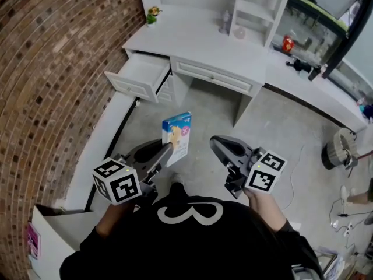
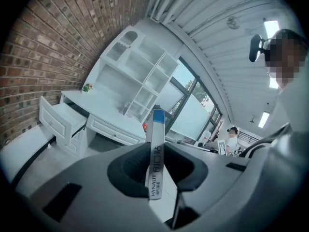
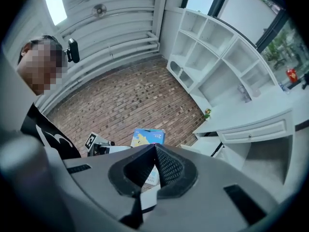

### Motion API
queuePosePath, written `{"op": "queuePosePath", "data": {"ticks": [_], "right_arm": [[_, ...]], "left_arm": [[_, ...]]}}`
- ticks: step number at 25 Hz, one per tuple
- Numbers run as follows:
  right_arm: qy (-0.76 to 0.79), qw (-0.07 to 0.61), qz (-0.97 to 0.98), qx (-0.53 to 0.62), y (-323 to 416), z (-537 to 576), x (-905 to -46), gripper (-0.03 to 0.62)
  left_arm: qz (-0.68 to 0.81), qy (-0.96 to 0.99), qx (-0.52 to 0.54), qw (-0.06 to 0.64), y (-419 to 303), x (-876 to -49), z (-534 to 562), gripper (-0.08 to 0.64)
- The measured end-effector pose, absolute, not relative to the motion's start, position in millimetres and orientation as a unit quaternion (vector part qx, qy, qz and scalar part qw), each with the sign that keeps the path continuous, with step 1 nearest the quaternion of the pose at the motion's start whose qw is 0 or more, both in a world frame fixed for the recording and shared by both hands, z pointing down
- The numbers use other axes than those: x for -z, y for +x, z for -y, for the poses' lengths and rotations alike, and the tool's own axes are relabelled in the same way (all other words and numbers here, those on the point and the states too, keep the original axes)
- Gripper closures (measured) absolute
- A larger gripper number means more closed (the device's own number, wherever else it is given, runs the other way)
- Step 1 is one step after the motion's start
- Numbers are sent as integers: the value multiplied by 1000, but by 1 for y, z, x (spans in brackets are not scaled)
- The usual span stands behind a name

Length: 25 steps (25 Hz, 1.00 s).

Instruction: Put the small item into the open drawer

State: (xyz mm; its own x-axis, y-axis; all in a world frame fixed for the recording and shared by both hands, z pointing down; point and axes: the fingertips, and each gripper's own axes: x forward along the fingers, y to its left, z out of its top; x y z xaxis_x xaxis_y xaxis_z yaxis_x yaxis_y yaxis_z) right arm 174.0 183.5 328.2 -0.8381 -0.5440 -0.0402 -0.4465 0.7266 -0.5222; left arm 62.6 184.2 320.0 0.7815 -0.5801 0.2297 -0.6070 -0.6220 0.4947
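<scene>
Blue-and-white box point(image 1: 178, 134) stands upright in the left gripper point(image 1: 168, 151), whose jaws clamp its two broad faces low down, so most of it rises above them. Just to its right, and not touching it, the right gripper point(image 1: 217, 142) has its jaws pressed together on nothing. The open drawer point(image 1: 139, 74) juts from the left end of the white desk point(image 1: 198, 42), well ahead of the box. A brick wall point(image 1: 58, 69) runs close along the drawer's left side. Open grey floor point(image 1: 204, 112) lies between box and drawer.
</scene>
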Motion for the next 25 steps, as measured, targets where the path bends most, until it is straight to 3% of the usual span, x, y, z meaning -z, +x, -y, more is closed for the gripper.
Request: {"op": "queuePosePath", "data": {"ticks": [15, 25], "right_arm": [[-267, 69, -911, 308, 120, -71, -371, 581], [-242, 28, -913, 328, 42, 2, -392, 581]], "left_arm": [[334, 881, -34, 334, 8, -361, -68, 472], [347, 865, -17, 361, -60, -382, 2, 472]]}}
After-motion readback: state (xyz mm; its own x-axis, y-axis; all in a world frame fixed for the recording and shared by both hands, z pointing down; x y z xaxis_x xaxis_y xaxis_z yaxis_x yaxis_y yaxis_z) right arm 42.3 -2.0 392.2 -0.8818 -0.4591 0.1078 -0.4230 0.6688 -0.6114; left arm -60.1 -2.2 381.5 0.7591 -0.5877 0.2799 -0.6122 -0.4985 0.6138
